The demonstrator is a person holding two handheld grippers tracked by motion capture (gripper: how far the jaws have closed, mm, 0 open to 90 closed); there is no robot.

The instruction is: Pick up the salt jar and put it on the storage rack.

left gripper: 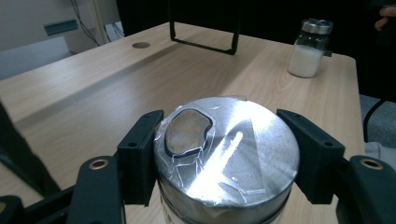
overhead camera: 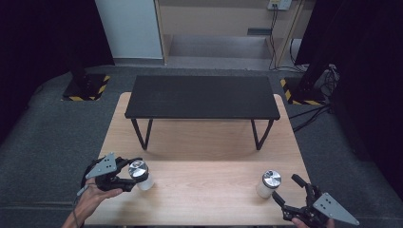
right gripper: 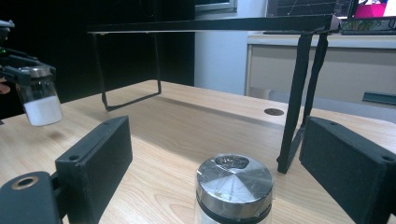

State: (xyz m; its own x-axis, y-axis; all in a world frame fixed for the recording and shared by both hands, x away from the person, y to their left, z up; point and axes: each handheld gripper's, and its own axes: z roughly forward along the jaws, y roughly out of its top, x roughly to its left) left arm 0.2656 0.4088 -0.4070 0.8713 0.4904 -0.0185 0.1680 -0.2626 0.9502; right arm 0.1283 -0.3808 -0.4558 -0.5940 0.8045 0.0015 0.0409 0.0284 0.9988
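Two small glass jars of white powder with silver lids are on the scene. My left gripper is shut on the left jar, one jaw pressed to each side of its lid. In the right gripper view this jar hangs slightly above the wood, tilted, with a shadow beneath it. The right jar stands upright on the table near the front right. My right gripper sits just behind it, open, jaws spread wide on either side of the jar without touching it.
A low black shelf on thin metal legs spans the back half of the wooden table. A small round grommet is set into the tabletop. Grey carpet surrounds the table; cables lie at the back right.
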